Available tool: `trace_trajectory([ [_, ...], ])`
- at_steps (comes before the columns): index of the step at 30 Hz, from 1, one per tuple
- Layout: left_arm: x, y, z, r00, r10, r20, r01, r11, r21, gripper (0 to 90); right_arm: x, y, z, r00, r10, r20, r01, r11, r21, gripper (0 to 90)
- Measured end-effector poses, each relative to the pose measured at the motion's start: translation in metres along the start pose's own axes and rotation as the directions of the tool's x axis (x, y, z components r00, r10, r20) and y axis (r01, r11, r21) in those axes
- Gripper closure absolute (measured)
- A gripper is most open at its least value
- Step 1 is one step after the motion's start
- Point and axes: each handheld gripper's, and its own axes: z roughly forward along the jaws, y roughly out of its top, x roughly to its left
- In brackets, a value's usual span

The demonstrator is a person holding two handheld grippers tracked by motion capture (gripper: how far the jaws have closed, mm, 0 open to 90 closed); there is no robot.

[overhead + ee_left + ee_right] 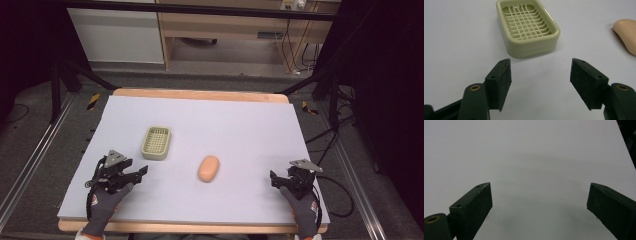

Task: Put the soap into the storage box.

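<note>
A pale green soap dish (156, 142) with a grid floor sits empty on the white table sheet (235, 115), left of centre. A peach bar of soap (208, 168) lies on the sheet to its right. My left gripper (140, 174) rests near the front left, a short way below the dish. In the left gripper view its jaws (540, 75) stand apart with nothing between them, the dish (527, 25) just ahead and the soap (626, 33) at the right edge. My right gripper (275, 179) rests at the front right, its jaws (539, 197) wide open over bare sheet.
The sheet covers a wooden tabletop whose edge (200, 94) shows at the back. Black cables (340, 197) trail off the right side. Metal frame legs (55, 95) and a wooden shelf unit (225, 30) stand beyond the table.
</note>
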Motion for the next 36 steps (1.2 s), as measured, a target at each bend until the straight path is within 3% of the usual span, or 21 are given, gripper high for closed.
trace_trajectory([
  [36, -0.040, 0.015, 0.003, 0.9946, 0.073, 0.073, -0.074, 0.9973, 0.004, 28.1, 0.001, 0.001, 0.000, 1.0000, 0.003, 0.001, -0.003, 1.000, 0.001, 6.5],
])
